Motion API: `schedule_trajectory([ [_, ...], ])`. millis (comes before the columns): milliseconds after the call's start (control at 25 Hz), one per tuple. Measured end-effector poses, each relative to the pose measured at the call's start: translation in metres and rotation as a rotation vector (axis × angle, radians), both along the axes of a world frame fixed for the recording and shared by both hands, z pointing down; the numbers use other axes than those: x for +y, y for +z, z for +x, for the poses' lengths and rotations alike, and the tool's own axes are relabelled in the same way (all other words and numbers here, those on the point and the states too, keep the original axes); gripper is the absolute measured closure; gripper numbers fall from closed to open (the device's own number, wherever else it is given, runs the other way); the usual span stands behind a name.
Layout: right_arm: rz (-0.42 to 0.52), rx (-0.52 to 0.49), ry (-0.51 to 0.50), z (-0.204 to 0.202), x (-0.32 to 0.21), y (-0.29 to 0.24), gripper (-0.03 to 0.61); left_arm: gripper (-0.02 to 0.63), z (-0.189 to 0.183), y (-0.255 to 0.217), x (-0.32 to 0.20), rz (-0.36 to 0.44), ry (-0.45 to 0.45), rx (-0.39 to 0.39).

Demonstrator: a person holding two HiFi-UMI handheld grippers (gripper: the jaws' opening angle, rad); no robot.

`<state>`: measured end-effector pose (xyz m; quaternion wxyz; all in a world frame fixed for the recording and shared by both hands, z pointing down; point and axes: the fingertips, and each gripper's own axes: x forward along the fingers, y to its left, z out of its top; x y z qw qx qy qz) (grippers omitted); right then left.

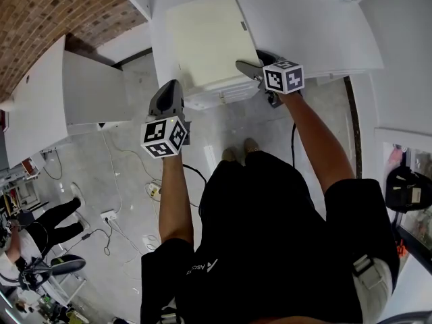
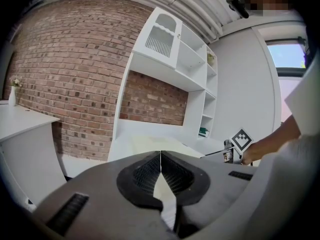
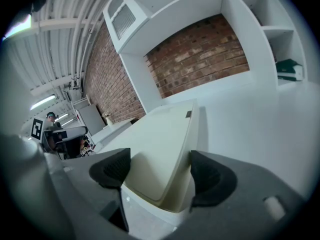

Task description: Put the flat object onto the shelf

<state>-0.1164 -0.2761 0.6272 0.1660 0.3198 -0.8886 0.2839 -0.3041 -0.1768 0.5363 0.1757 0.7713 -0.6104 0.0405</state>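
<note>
The flat object (image 1: 202, 46) is a cream, rounded-corner slab lying on the white counter (image 1: 310, 25); it also shows in the right gripper view (image 3: 160, 144) and the left gripper view (image 2: 150, 145). My right gripper (image 3: 160, 176) stands open, its jaws straddling the slab's near corner without pressing on it; in the head view the right gripper (image 1: 251, 65) is at the slab's near right edge. My left gripper (image 2: 160, 159) is shut on nothing and hovers just off the slab's near left corner (image 1: 172, 86). The white shelf unit (image 2: 190, 59) rises behind the counter.
A brick wall (image 2: 70, 74) backs the shelf unit. A green book (image 3: 287, 69) lies in a right-hand compartment. A white desk (image 1: 61, 100) stands to the left. Cables and a power strip (image 1: 111, 216) lie on the floor, and a person (image 1: 40, 228) sits at lower left.
</note>
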Motion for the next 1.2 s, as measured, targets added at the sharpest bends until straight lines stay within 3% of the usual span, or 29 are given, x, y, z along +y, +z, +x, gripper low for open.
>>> schedule_trajectory([
  [680,0.013,-0.011,0.005,0.001,0.044,0.0,0.202,0.598,-0.005,0.027,0.043,-0.073,-0.072,0.051],
  [1000,0.013,-0.006,-0.003,0.0,0.059,-0.001,0.202,0.46,-0.011,0.041,0.057,-0.117,-0.14,0.197],
  [1200,0.013,-0.002,-0.009,0.001,0.069,-0.001,0.202,0.332,-0.007,0.058,0.066,-0.182,-0.17,0.358],
])
